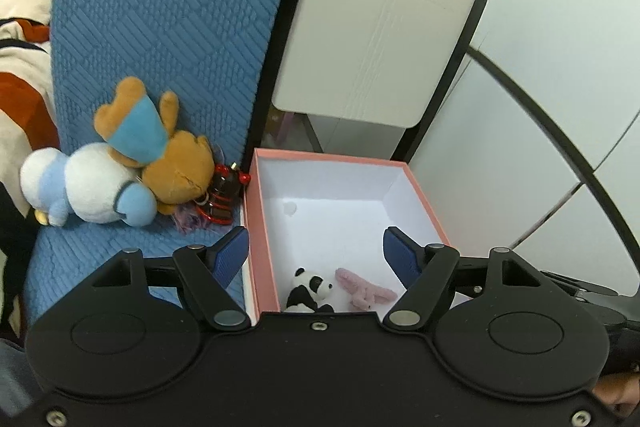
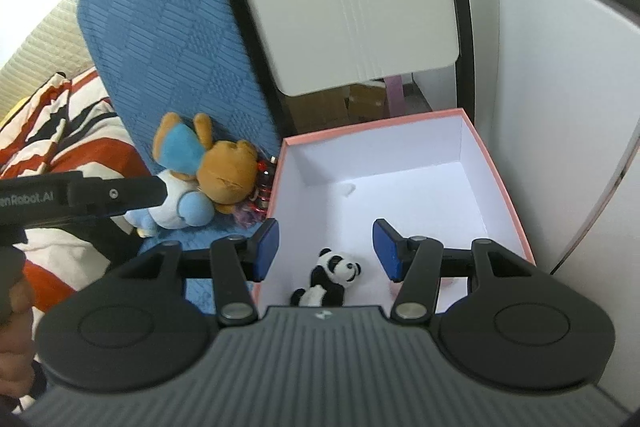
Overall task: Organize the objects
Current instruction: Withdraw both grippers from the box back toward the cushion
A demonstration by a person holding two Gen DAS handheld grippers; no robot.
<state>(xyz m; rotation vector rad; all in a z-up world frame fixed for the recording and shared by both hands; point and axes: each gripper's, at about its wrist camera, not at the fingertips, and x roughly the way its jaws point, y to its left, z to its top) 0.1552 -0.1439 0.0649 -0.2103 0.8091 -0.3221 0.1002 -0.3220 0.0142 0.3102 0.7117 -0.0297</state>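
Both my grippers are empty, and the fingers stand apart with nothing between them: the left gripper (image 1: 316,251) and the right gripper (image 2: 326,247) hang above the pink box (image 2: 508,187). In the box already lie a small panda (image 2: 334,275) and a pink plush piece (image 1: 366,293).

Outside the box, on the blue cushion (image 1: 160,7), wait the brown bear (image 1: 176,163), the white and blue plush (image 1: 88,183) and a red and black trinket (image 1: 222,195). I judge the plush toys light and soft; I would pinch the bear on its round head or body, where the filling gives. The trinket looks hard and glossy, maybe slippery, so I would take it across its middle.

The bear partly covers the trinket, and something purple under it I cannot identify. From the right camera, my finger hides most of the pink piece.
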